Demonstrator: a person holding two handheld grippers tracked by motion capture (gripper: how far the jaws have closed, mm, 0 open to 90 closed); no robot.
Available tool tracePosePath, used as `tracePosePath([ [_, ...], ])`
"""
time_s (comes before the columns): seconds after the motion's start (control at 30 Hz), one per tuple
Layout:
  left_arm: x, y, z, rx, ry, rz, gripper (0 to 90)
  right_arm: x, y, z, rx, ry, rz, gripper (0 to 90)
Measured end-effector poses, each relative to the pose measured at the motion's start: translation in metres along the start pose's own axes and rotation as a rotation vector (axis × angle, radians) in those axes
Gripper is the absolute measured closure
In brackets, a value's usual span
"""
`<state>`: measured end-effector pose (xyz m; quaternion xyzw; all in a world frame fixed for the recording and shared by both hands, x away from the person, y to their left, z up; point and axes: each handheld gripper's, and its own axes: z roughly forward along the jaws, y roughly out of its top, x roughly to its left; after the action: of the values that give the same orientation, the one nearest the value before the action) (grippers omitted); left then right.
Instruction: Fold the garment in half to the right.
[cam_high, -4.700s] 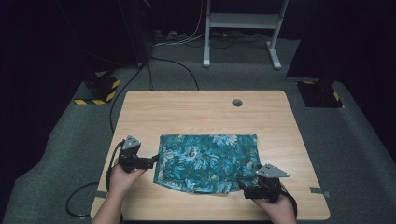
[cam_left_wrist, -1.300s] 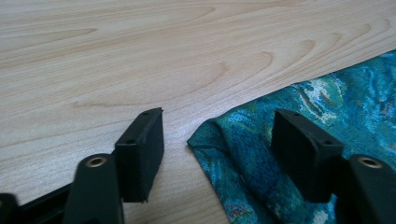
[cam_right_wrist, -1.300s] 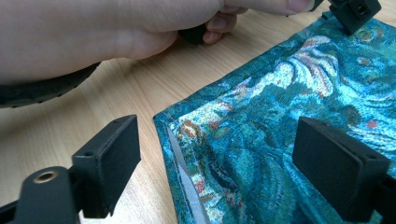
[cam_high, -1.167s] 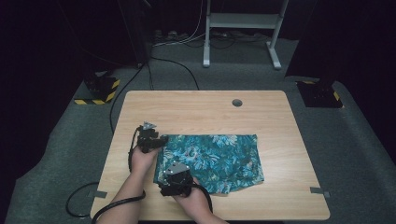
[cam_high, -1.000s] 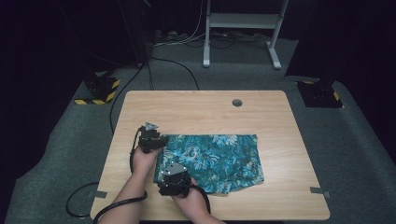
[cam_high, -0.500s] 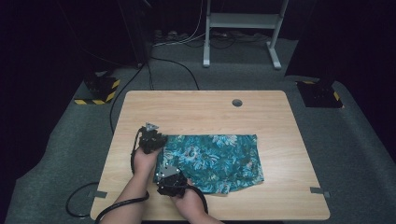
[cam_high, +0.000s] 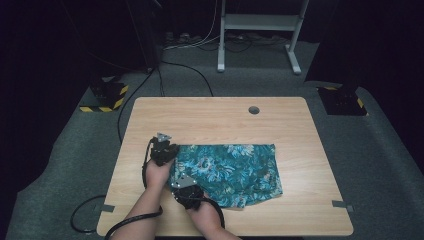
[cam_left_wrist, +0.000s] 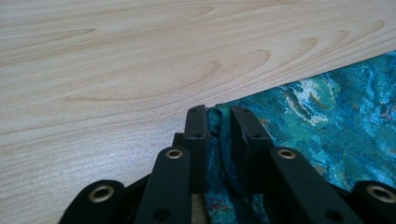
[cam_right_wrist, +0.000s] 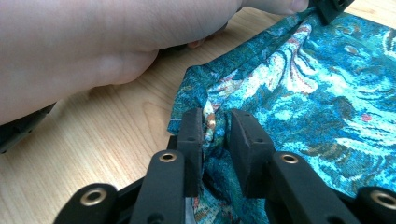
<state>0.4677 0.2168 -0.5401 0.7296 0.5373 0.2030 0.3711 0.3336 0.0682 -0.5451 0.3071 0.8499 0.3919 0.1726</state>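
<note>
Pale wood grain runs across the table (cam_high: 220, 117), which stands on grey carpet in a dark room. Nearest the person's edge, the right gripper (cam_high: 186, 183) sits at the near-left corner of the teal floral cloth (cam_high: 235, 172); its jaws have just been closing, and in the right gripper view they pinch a bunched fold of that cloth (cam_right_wrist: 299, 93) between their pads. Just beyond it, the left gripper (cam_high: 162, 148) is at the cloth's far-left corner, its jaws likewise just closed down and clamped on the hemmed edge (cam_left_wrist: 219, 140), with bare wood to one side of them. The left hand (cam_right_wrist: 93, 51) lies close above the right gripper's jaws. The cloth lies flat on the near half of the table, left of centre, its long axis running left to right along the table's front edge, its far edge straight and its near-right edge curving. Farther off, a small round hole (cam_high: 254, 110) sits near the back edge, and a white metal stand (cam_high: 260, 30) rises behind the table.
</note>
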Motion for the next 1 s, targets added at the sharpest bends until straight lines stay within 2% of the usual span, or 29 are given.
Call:
tracePosePath([
  [0.17,-0.001,0.001,0.000,0.005,-0.005,-0.020,79.7,-0.001,0.000,-0.001,0.001,-0.010,0.009,82.1],
  [0.3,-0.001,0.000,0.000,0.000,-0.007,-0.025,81.8,-0.006,-0.001,-0.001,0.000,0.009,0.048,85.3],
  [0.37,-0.002,0.000,0.000,0.000,-0.002,-0.019,82.6,-0.004,-0.001,-0.001,0.001,0.001,0.040,85.4],
  [0.57,0.000,0.000,-0.003,0.002,-0.018,-0.049,83.1,-0.005,0.002,-0.003,0.005,0.009,0.028,85.2],
  [0.73,0.003,0.004,-0.011,-0.017,-0.026,-0.063,83.1,-0.001,0.009,-0.012,-0.032,0.006,0.010,85.1],
  [1.0,0.007,0.014,-0.034,-0.062,-0.024,-0.059,82.9,0.006,0.022,-0.026,-0.088,0.013,-0.004,85.0],
])
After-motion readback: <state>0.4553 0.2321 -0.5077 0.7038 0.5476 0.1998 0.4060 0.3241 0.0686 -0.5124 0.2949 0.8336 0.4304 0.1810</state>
